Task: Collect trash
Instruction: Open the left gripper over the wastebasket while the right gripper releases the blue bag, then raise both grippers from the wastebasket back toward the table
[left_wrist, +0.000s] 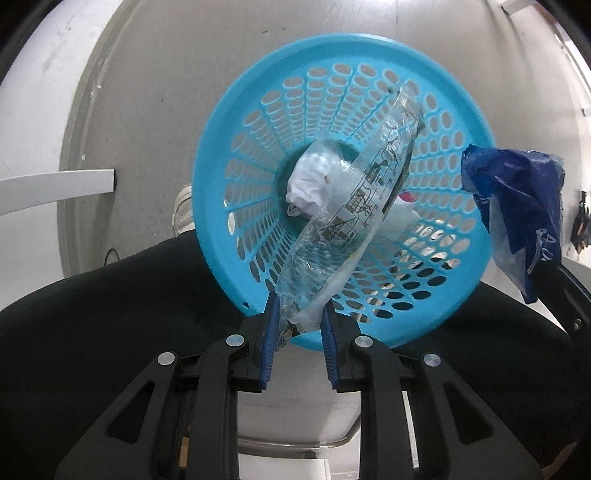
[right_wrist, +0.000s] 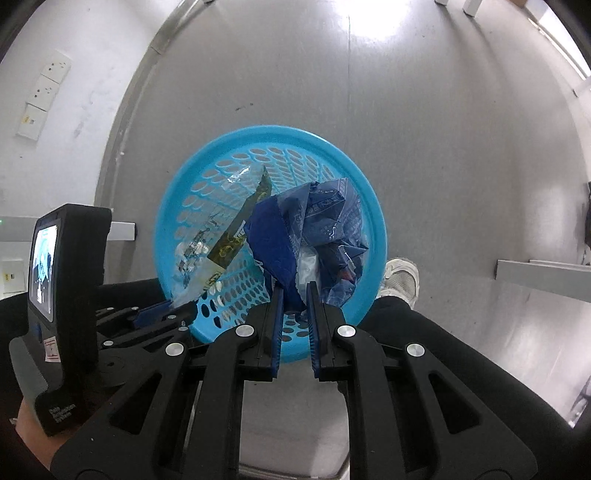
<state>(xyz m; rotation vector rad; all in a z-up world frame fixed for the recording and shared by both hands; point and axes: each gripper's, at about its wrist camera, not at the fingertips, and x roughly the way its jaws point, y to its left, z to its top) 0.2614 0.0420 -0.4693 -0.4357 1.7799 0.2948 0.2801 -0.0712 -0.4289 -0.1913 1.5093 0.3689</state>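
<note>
Both grippers grasp trash above the blue basket (left_wrist: 221, 155): my left gripper (left_wrist: 298, 321) pinches a clear wrapper (left_wrist: 354, 192), my right gripper (right_wrist: 295, 295) a blue bag (right_wrist: 314, 225). Disposal step; next, I release each over the basket.

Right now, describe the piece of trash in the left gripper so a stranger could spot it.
Find the blue basket on the grey floor. Above its mouth, the left gripper pinches a long clear wrapper with dark printed drawings. The other wrapper, beside it, is crumpled and dark blue.
</note>
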